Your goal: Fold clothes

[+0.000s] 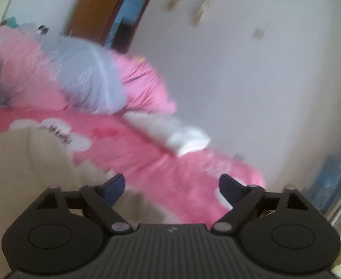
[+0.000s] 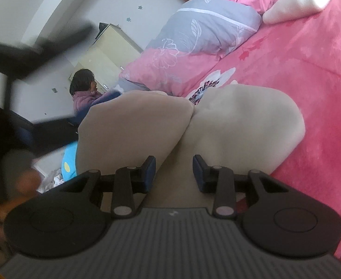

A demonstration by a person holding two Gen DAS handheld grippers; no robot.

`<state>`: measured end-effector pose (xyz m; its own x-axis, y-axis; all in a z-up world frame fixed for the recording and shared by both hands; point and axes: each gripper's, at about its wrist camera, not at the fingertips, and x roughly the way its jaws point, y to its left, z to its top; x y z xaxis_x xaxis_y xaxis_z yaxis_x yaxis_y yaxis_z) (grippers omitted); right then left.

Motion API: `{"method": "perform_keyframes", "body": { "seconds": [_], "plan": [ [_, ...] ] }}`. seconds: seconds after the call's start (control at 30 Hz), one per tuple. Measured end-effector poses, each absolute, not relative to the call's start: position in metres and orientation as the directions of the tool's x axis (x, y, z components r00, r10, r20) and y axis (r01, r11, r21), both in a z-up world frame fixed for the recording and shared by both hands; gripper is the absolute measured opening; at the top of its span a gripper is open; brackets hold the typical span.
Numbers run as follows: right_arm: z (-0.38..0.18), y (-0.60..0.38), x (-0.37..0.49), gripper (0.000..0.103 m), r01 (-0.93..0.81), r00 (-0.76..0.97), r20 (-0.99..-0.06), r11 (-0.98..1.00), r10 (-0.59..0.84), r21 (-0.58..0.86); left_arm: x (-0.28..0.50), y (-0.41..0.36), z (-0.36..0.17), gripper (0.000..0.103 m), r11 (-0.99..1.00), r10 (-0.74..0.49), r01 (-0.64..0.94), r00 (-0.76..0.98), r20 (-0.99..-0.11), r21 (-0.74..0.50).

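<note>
right hand-held gripper [image 2: 174, 173] over bunched beige garment [image 2: 193, 125]

A matt, soft beige cloth garment [image 2: 240, 121] lies ahead of the ribbed black plastic right gripper [image 2: 174, 172] on the fuzzy pink bedspread [image 2: 309, 69].

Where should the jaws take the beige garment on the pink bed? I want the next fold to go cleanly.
Judging from the right wrist view, grip the beige garment at its near edge, coming in low from the bed's front. It lies in two rounded lobes with a crease between; the thin hem near the right gripper looks easier to pinch than those bulges. The left gripper is open.
</note>
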<state>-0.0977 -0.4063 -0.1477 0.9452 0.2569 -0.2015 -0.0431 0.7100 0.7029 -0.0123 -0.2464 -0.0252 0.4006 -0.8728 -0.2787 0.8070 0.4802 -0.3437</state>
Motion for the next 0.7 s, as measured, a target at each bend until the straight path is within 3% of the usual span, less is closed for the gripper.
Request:
{"method": "perform_keyframes", "body": {
  "seconds": [0.13, 0.3, 0.5, 0.7],
  "plan": [
    [-0.149, -0.407, -0.098, 0.034, -0.041, 0.948, -0.194, 0.705, 0.250, 0.708, -0.013, -0.217, -0.012, 0.092, 0.507, -0.862, 0.774, 0.455, -0.223, -0.379],
    [-0.148, -0.411, -0.106, 0.035, -0.028, 0.955, -0.182, 0.682, 0.234, 0.731, 0.001, -0.160, -0.012, 0.092, 0.641, -0.763, 0.651, 0.600, -0.241, -0.407],
    [-0.135, -0.407, -0.125, 0.055, -0.069, 0.957, -0.133, 0.647, 0.258, 0.759, 0.017, -0.096, -0.039, 0.091, 0.818, -0.558, 0.422, 0.745, -0.366, -0.390],
    [-0.126, -0.401, -0.126, 0.076, -0.159, 0.921, -0.047, 0.485, 0.386, 0.860, 0.017, -0.082, -0.082, 0.091, 0.836, -0.529, 0.356, 0.721, -0.447, -0.417]
  ]
}}
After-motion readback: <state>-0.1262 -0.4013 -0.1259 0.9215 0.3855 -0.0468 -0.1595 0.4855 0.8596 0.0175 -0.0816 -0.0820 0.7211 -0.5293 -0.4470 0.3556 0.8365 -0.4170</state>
